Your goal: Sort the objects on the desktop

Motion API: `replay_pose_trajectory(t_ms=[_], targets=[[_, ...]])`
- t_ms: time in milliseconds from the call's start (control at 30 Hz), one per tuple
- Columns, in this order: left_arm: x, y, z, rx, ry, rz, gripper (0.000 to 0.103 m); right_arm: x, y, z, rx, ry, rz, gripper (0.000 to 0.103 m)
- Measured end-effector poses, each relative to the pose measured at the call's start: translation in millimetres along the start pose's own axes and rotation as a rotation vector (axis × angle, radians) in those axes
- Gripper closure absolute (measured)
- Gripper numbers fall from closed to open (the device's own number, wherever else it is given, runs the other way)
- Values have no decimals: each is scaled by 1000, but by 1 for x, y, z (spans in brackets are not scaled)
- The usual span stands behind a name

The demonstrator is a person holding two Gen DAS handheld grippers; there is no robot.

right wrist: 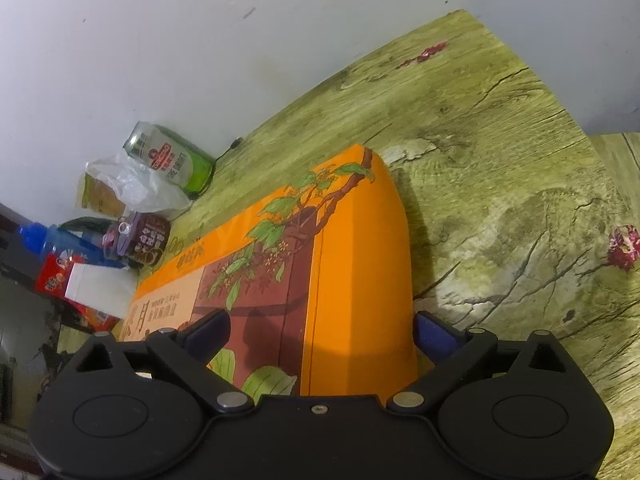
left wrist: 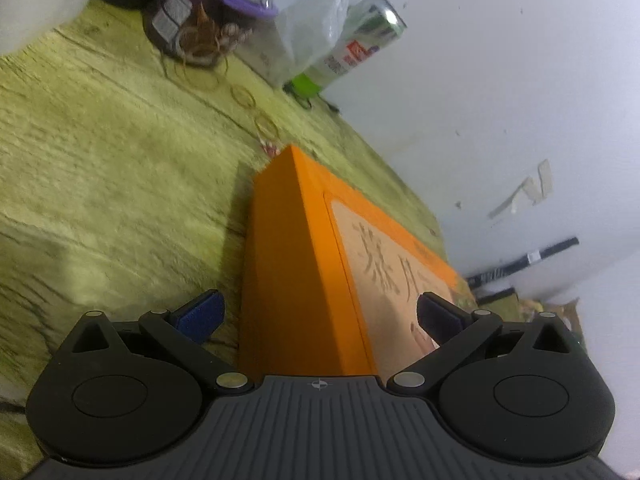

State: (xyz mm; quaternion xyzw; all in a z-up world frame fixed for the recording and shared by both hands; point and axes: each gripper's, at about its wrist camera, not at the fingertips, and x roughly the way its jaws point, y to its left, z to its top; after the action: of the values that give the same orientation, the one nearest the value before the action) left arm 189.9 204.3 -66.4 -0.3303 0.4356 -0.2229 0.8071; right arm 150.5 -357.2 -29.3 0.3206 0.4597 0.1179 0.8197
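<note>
A large flat orange gift box (left wrist: 288, 272) lies on the wood-pattern desktop (left wrist: 100, 152). My left gripper (left wrist: 320, 316) is wide open and straddles one edge of the box, one blue pad below the side, the other over the printed lid. In the right wrist view the same orange box (right wrist: 352, 264) shows its leaf-and-branch lid. My right gripper (right wrist: 320, 336) is wide open and straddles the opposite edge, the left pad over the lid, the right pad beside the box side. Whether any pad touches the box I cannot tell.
A purple-lidded jar (left wrist: 208, 20) with rubber bands (left wrist: 244, 96), a plastic bag (left wrist: 304, 8) and a green drink can (left wrist: 360, 44) stand by the white wall (left wrist: 500, 100). The can (right wrist: 172, 160), a blue bottle (right wrist: 48, 240) and a red-white carton (right wrist: 88, 284) show at left.
</note>
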Motion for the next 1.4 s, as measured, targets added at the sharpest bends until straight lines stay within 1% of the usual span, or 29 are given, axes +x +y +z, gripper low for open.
replay_pose_trajectory(t_ms=[33,100,200,267,300,367,400,433,467,567,633,700,800,1133,1267,1400], targets=[[1,-4,-1,17,11,30,0,1,0,0,-3,5,3,5],[1,-13,-5,46,8,84,0,2,1,-1,-12,5,-1,5],[1,-14,-8,33,3,100,0,1,0,-2,-11,1,5,6],[3,-12,-7,13,17,88,0,-1,-2,-3,-10,-2,11,8],[2,-12,-7,24,18,69,0,-2,-3,-3,-9,-5,10,10],[-1,-9,-8,44,16,-3,0,-3,-4,-4,-9,-10,7,15],[-3,-7,-8,36,12,-37,0,-5,-5,-5,-8,-13,8,16],[-3,-5,-8,20,10,-59,0,-5,-6,-5,-5,-16,9,18],[-3,-4,-8,7,11,-64,0,-6,-7,-5,-3,-18,10,20],[0,-5,-7,-6,20,-47,0,-8,-8,-7,-11,-28,12,22],[3,-9,-9,13,29,-39,1,-8,-7,-8,-27,-37,5,23],[1,-15,-11,38,17,-28,1,-9,-5,-10,-37,-48,-1,24],[-5,-21,-14,68,0,-44,1,-12,-7,-12,-34,-63,3,26],[-14,-32,-22,168,-19,-46,0,-21,-1,-20,-69,-123,11,26],[-14,-33,-25,198,-8,-46,0,-22,-4,-22,-67,-125,24,26],[-13,-30,-27,208,28,-41,0,-27,-2,-24,-83,-124,28,26]])
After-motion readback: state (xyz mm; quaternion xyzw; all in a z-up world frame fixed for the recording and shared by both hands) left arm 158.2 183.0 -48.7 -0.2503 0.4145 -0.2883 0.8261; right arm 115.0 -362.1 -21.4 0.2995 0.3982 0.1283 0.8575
